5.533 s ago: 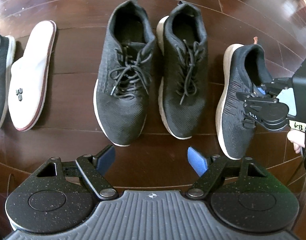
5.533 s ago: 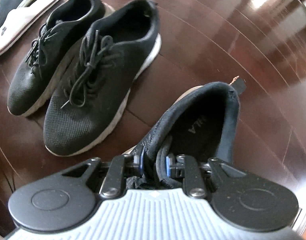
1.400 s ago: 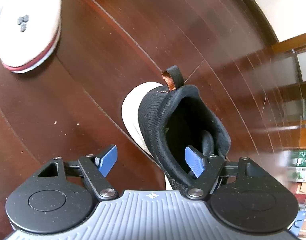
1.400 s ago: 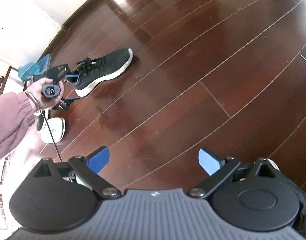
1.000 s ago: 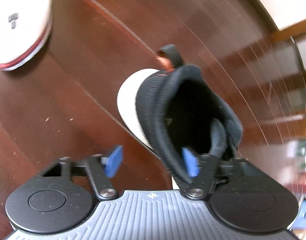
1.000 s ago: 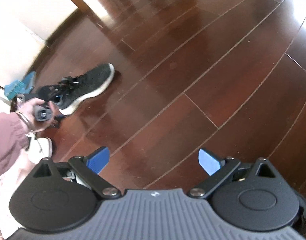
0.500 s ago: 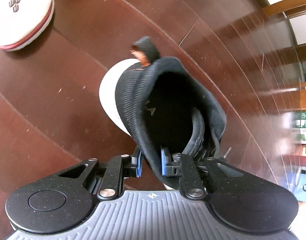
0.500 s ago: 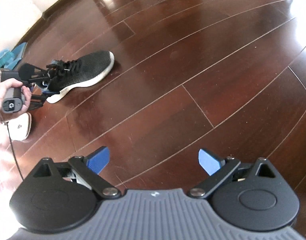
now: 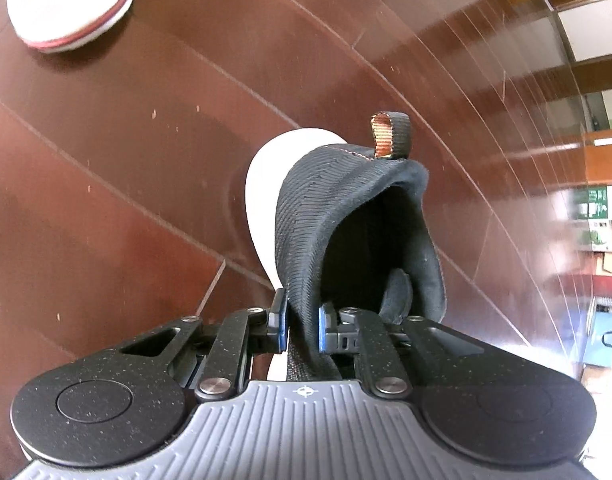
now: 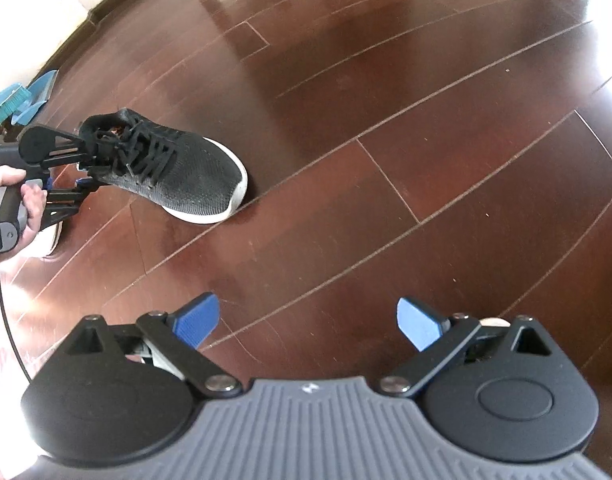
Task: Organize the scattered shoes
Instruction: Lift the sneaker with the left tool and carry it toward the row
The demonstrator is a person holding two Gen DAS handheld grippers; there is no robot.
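Black sneaker [image 9: 345, 216], centre frame: collar wall pinched in closed left gripper [image 9: 302, 322], toe on wood floor [image 10: 425, 120]. Right gripper [image 10: 307, 326]: spread wide, empty. White slipper [image 9: 70, 4], upper left.

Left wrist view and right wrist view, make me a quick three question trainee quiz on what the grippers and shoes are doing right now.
1. True or false: the left gripper is shut on the collar of the black sneaker.
2. Which gripper is open over the bare wooden floor? A) left B) right
3. Fill in: the white slipper lies on the ____.

Key: 1 true; 2 B; 3 floor.
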